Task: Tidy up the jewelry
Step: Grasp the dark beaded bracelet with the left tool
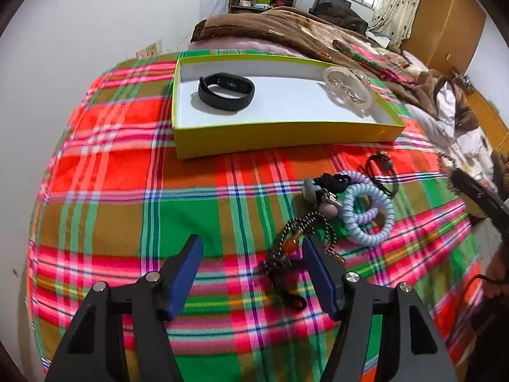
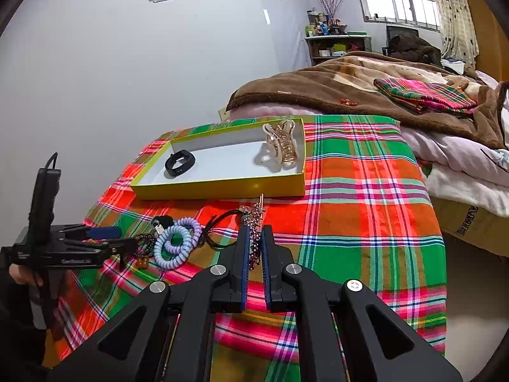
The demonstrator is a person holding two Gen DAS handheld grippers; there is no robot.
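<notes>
The right gripper [image 2: 253, 238] has its fingers closed tight on a beaded hair clip [image 2: 255, 219], held above the plaid cloth [image 2: 366, 207] just short of the yellow box [image 2: 222, 187], where a black band [image 2: 180, 162] and a claw clip [image 2: 281, 145] already lie at opposite ends. The left gripper [image 1: 253, 254] hovers with its fingers wide apart and empty over a bead bracelet [image 1: 286, 254]. Beside the bracelet lie spiral hair ties [image 1: 369, 213] and a black cord [image 1: 378, 172].
</notes>
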